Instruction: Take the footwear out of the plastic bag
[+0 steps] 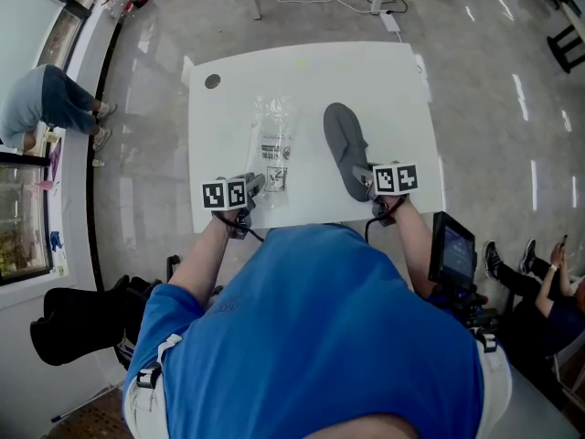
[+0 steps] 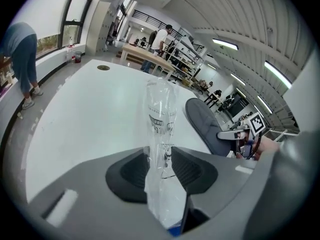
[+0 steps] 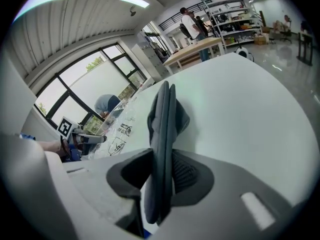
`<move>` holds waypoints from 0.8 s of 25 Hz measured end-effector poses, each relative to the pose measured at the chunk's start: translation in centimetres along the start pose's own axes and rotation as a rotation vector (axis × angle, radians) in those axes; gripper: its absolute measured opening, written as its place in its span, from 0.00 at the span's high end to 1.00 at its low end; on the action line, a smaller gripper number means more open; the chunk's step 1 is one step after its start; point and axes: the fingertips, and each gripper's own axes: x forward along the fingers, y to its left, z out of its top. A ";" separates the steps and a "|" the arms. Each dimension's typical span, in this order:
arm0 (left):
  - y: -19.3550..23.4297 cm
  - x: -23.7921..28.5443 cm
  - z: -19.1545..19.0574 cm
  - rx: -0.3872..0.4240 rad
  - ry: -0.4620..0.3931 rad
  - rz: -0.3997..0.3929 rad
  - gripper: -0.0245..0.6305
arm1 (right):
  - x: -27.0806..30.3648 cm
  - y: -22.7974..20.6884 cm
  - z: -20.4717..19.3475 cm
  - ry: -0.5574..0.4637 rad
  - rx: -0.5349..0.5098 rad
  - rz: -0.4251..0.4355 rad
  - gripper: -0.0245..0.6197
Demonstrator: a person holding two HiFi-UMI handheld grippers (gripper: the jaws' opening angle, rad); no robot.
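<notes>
Right gripper view: right gripper (image 3: 160,171) clenches grey fabric slipper (image 3: 162,119); left gripper (image 2: 162,166), released, straddles clear plastic bag (image 2: 161,114) on white table (image 2: 90,109).

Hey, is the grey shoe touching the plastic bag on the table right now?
Apart. The head view shows a strip of bare white table between the grey shoe and the plastic bag.
</notes>
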 end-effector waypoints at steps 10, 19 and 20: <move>0.0 -0.3 0.1 0.221 0.016 0.077 0.47 | 0.2 -1.2 -0.1 0.029 -0.103 -0.141 0.71; 0.2 -2.7 2.4 0.360 -0.089 0.194 0.47 | 0.5 -2.4 -0.6 0.070 -0.172 -0.234 0.62; 0.0 -3.3 2.9 0.375 -0.115 0.210 0.47 | 0.5 -2.5 -0.7 0.069 -0.177 -0.237 0.62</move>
